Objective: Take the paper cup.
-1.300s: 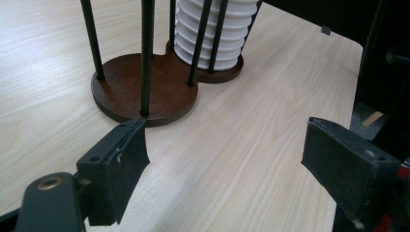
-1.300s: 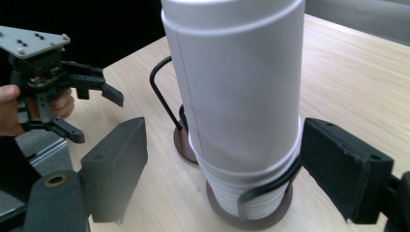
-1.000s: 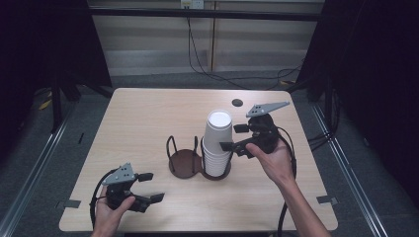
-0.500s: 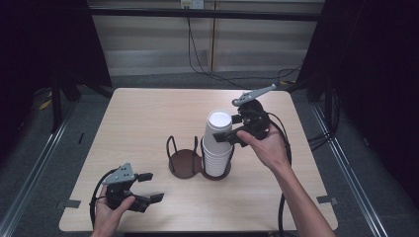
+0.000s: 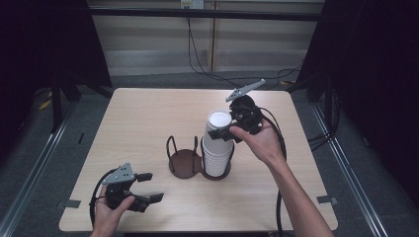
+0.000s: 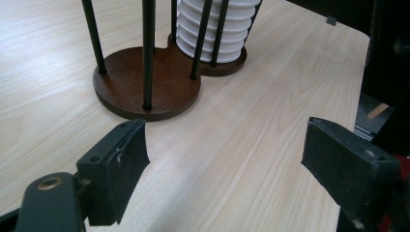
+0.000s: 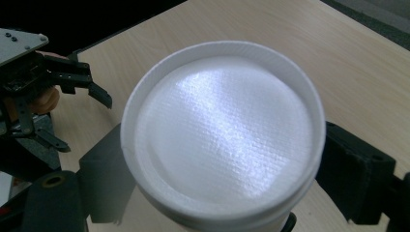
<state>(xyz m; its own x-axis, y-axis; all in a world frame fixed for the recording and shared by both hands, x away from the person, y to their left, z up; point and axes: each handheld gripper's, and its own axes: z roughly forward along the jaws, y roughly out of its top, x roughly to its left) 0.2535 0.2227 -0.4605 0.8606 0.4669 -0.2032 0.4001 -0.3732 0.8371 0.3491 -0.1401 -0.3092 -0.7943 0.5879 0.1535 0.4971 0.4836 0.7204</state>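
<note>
Cups (image 5: 218,143) are sitting stacked upside-down in the holder's (image 5: 185,163) right ring mid-table as the right gripper (image 5: 226,133) is clasping the top one, seemingly to lift it; the left gripper (image 5: 146,186) is waiting wide-jawed near-left.

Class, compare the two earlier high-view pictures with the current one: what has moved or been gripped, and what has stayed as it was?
The right gripper has tipped forward and moved in on the top cup of the stack of cups, its fingers now on either side of that cup; whether they clamp it is unclear. The left gripper, open at the near left, the stack and the cup holder stayed put.
</note>
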